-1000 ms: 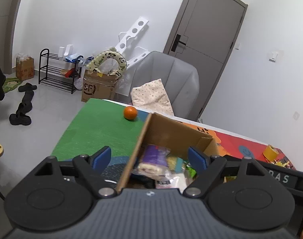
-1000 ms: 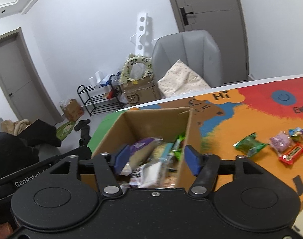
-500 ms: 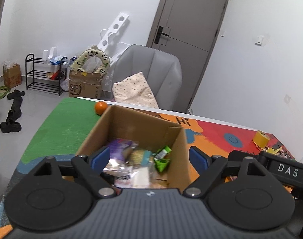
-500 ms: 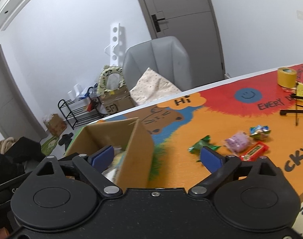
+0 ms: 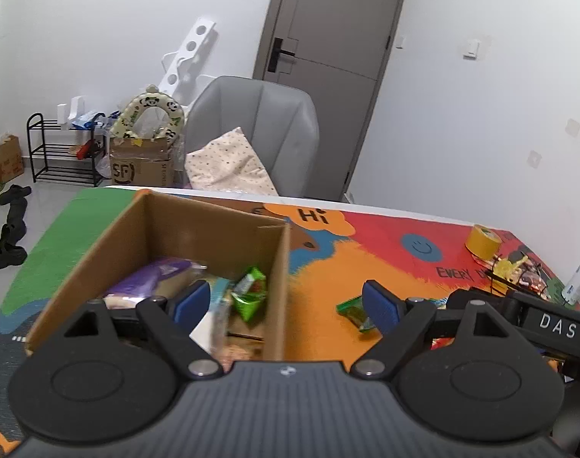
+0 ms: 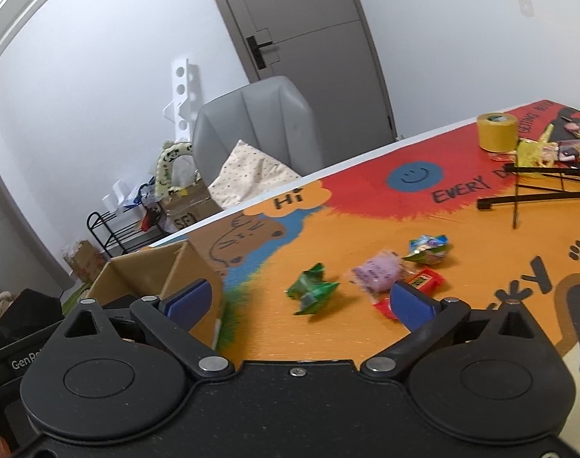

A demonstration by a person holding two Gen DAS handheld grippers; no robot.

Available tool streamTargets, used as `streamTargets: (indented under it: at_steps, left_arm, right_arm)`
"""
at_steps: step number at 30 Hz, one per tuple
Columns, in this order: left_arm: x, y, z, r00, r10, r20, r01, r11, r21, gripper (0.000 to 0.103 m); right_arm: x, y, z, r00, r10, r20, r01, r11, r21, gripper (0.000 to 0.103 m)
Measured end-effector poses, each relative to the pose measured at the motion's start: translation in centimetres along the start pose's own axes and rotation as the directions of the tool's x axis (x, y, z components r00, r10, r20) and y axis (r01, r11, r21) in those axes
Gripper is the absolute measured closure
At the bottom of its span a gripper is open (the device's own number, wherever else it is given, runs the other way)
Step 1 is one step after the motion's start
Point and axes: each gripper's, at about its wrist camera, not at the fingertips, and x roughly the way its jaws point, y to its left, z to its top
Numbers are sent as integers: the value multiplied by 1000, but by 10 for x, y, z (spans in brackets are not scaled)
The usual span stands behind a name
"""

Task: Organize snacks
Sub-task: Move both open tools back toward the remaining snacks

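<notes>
A brown cardboard box [image 5: 175, 229] stands on the colourful table mat, holding several snack packets, among them a purple one [image 5: 152, 276] and a green one [image 5: 251, 294]. My left gripper [image 5: 286, 301] hovers open over the box's right wall, nothing between its fingers. In the right wrist view the box [image 6: 152, 271] is at the left. Loose on the mat lie a green packet [image 6: 311, 292], a pink-purple packet [image 6: 377, 273], a blue-green packet [image 6: 429, 248] and a red packet [image 6: 423, 280]. My right gripper [image 6: 297, 301] is empty, its jaws opening wide, just short of the green packet.
A yellow tape roll [image 6: 496, 131], a black wire stand [image 6: 538, 187] and more wrappers sit at the table's far right. A grey chair [image 5: 259, 133] with a dotted cushion stands behind the table. Boxes and a shoe rack [image 5: 60, 152] line the wall.
Both grippers swung right, from over the box toward the loose snacks. The right gripper's jaws spread much wider. The orange seen earlier beyond the box has left the left wrist view.
</notes>
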Motion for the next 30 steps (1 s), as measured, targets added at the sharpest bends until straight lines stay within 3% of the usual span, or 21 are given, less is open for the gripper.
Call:
streamTargets:
  at_steps: [16,26,30]
  left_arm:
    - [36,-60,-10,999,-9,-47,14,995,97,17]
    - [63,-77,-15,997,-4,-78,14,992,126,17]
    - [74,-83,-16,997,-9,-75,17,993,120,18]
  right_arm:
    - [8,-74,2,999,-29,-23,32,993,113,0]
    - [30,-100,-3,998,-24,-52,31,989,145,0]
    - [37,-107,-5,998,-22,-62,30,990,139,11]
